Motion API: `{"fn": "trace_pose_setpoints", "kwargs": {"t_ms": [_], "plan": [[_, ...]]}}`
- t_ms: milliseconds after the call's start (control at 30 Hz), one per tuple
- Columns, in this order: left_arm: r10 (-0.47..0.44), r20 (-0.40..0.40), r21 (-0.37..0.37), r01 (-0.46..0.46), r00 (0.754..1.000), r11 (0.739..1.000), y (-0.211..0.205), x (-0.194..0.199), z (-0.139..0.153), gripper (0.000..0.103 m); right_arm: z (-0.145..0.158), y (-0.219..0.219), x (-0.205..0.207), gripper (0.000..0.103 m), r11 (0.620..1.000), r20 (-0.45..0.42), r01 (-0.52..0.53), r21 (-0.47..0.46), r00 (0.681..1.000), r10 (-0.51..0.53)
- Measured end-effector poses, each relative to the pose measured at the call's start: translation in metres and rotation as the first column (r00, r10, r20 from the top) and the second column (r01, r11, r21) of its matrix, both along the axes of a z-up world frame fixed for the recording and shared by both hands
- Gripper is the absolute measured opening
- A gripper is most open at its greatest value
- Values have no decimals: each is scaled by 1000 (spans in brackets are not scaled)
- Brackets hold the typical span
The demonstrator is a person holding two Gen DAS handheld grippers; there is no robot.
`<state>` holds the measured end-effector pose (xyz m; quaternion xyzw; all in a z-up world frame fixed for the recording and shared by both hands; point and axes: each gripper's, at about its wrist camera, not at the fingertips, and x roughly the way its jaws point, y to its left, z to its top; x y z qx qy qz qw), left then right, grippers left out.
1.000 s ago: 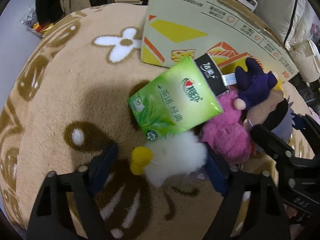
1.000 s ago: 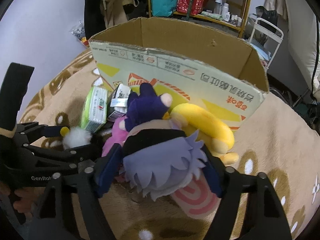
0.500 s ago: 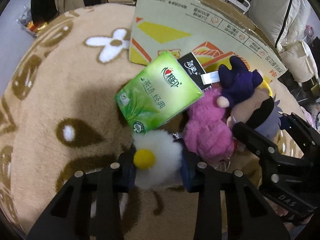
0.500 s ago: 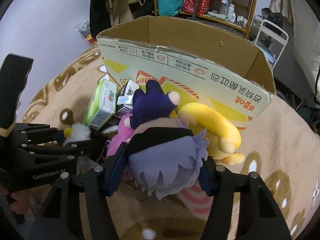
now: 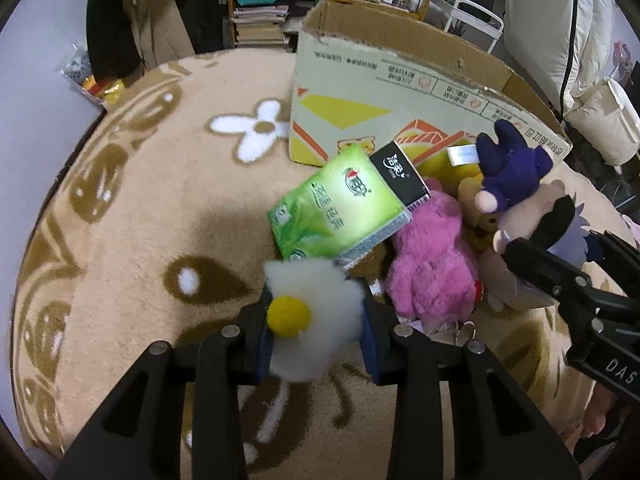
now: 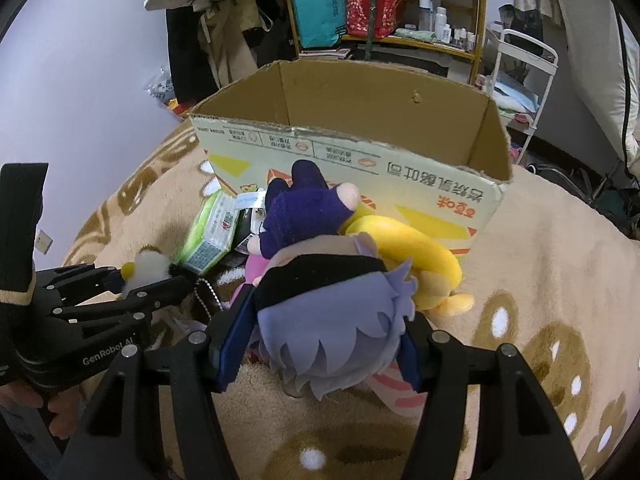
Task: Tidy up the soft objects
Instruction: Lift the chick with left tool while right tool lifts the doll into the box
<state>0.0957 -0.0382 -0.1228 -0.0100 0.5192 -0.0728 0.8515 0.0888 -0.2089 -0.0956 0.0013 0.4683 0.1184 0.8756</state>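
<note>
My left gripper (image 5: 314, 324) is shut on a white fluffy toy with a yellow pom (image 5: 308, 316), held above the beige rug; the toy also shows in the right wrist view (image 6: 146, 270). My right gripper (image 6: 322, 346) is shut on a plush doll with lilac hair, a black band and a purple body (image 6: 332, 320), lifted above the pile; the doll also shows in the left wrist view (image 5: 532, 216). A pink plush (image 5: 432, 256), a yellow plush (image 6: 412, 248), a green tissue pack (image 5: 340, 212) and a black pack (image 5: 400, 172) lie before the open cardboard box (image 6: 352, 156).
The box (image 5: 400, 92) stands on a round beige rug (image 5: 160, 200) with brown and white patterns. Shelves (image 6: 384, 8), hanging clothes, a white cart (image 6: 520, 64) and a padded coat stand behind. A keychain chain (image 6: 206, 292) lies near the pile.
The left gripper closed on the white fluffy toy and lifted it. The right gripper tightened on the doll and raised it toward the box.
</note>
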Motion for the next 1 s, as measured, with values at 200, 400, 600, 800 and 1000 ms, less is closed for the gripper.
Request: {"fn": "trace_pose_setpoints", "kwargs": {"t_ms": [200, 400, 600, 800, 1000], "plan": [[27, 108, 47, -32, 994, 998, 3, -16, 19, 34, 12, -9, -10, 66, 999, 30, 52, 4, 998, -52], [34, 263, 67, -53, 964, 996, 5, -38, 50, 34, 29, -23, -20, 66, 994, 83, 110, 12, 990, -111], [10, 380, 91, -48, 925, 995, 2, -60, 72, 34, 55, -30, -35, 66, 990, 204, 135, 36, 969, -140], [4, 478, 109, -64, 878, 992, -1, -73, 90, 34, 77, -36, -46, 66, 986, 285, 147, 79, 945, -163], [-8, 527, 102, -54, 850, 993, -5, -76, 107, 34, 102, -33, -56, 66, 985, 400, 151, 80, 900, -171]]}}
